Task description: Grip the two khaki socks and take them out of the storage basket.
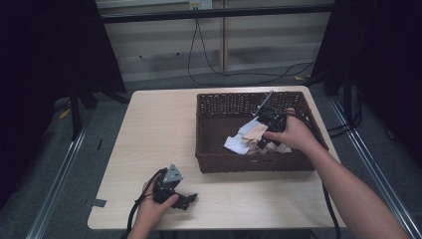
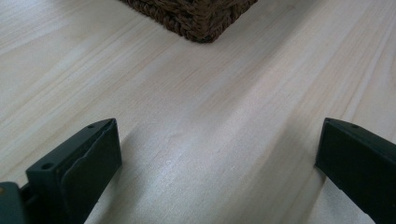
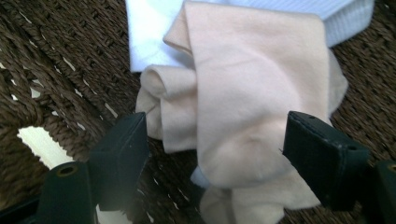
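- Straddling the beige cloth (image 3: 243, 107) inside the wicker basket (image 1: 209, 162), the right gripper (image 3: 215, 154) has its jaws spread to either side, not yet pinching; closing now may catch a single fold, so the cloth could slip out.
- The white cloth (image 3: 149, 32) underneath touches it and may get dragged along.
- The left gripper (image 1: 185, 199) rests on the table (image 2: 196, 116), jaws wide apart and holding nothing, so the basket could shift unbraced.

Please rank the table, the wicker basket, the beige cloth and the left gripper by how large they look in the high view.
1. Table, the largest by far.
2. Wicker basket.
3. Beige cloth and left gripper: these look about alike, and the right gripper and hand hide part of the cloth, so I would not rank them.
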Action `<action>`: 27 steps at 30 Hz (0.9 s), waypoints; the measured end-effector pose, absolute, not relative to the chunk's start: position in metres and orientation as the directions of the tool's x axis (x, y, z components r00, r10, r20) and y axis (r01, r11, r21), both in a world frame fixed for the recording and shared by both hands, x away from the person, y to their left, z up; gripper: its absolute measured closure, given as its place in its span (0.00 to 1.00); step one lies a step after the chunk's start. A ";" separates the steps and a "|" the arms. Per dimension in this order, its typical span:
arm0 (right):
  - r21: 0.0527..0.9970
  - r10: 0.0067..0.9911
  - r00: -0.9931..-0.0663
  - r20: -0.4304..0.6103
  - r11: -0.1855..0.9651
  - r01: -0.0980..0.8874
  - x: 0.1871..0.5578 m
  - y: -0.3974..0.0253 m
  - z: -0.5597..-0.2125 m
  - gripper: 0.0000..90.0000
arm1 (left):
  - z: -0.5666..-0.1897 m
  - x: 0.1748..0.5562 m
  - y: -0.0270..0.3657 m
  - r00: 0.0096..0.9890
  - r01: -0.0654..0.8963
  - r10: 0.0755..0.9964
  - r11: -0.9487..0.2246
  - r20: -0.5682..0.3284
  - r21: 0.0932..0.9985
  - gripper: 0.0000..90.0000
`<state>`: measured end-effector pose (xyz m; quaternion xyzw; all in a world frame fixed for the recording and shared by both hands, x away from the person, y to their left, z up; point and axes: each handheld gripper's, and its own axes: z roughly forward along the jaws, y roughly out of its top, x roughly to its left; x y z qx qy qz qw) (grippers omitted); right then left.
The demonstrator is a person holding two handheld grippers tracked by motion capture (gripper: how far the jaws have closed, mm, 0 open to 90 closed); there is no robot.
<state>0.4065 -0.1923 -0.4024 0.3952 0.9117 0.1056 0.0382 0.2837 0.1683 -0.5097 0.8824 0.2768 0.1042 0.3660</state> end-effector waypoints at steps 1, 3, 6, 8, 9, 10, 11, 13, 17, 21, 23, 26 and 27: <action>0.225 0.728 -0.686 0.015 0.666 0.712 0.407 -0.191 -0.404 0.27 | -0.510 0.284 0.168 0.825 0.412 0.565 -0.578 -0.018 0.704 0.00; 0.224 0.727 -0.686 0.006 0.668 0.710 0.408 -0.189 -0.406 0.30 | -0.510 0.283 0.168 0.824 0.415 0.567 -0.575 -0.023 0.705 0.00; 0.206 0.718 -0.696 0.012 0.680 0.704 0.411 -0.188 -0.412 0.33 | -0.510 0.284 0.168 0.824 0.415 0.566 -0.575 -0.023 0.705 0.00; 0.198 0.718 -0.696 0.013 0.681 0.705 0.413 -0.188 -0.416 0.35 | -0.510 0.284 0.168 0.824 0.415 0.566 -0.575 -0.024 0.705 0.00; 0.201 0.721 -0.692 0.033 0.674 0.711 0.414 -0.189 -0.417 0.36 | -0.510 0.283 0.168 0.824 0.415 0.566 -0.575 -0.024 0.705 0.00; 0.197 0.732 -0.680 0.043 0.661 0.724 0.414 -0.190 -0.417 0.36 | -0.510 0.283 0.168 0.824 0.416 0.567 -0.578 -0.021 0.702 0.00; 0.202 0.736 -0.675 0.045 0.655 0.728 0.415 -0.191 -0.417 0.37 | -0.510 0.284 0.168 0.824 0.415 0.566 -0.575 -0.024 0.705 0.00; 0.213 0.733 -0.679 0.042 0.657 0.723 0.415 -0.193 -0.415 0.40 | -0.510 0.283 0.168 0.824 0.416 0.567 -0.577 -0.022 0.703 0.00; 0.211 0.730 -0.681 0.058 0.657 0.723 0.415 -0.198 -0.409 0.42 | -0.510 0.284 0.168 0.824 0.416 0.566 -0.575 -0.024 0.705 0.00; 0.222 0.734 -0.676 0.069 0.649 0.728 0.416 -0.203 -0.403 0.45 | -0.510 0.284 0.168 0.824 0.413 0.566 -0.581 -0.017 0.702 0.00; 0.222 0.730 -0.679 0.074 0.652 0.725 0.416 -0.203 -0.403 0.47 | -0.510 0.284 0.168 0.824 0.413 0.566 -0.580 -0.018 0.702 0.00; 0.215 0.725 -0.683 0.095 0.654 0.725 0.415 -0.203 -0.404 0.47 | -0.510 0.284 0.168 0.825 0.413 0.565 -0.579 -0.018 0.703 0.00; 0.215 0.724 -0.684 0.093 0.656 0.724 0.415 -0.202 -0.403 0.46 | -0.510 0.284 0.168 0.825 0.412 0.565 -0.578 -0.019 0.704 0.00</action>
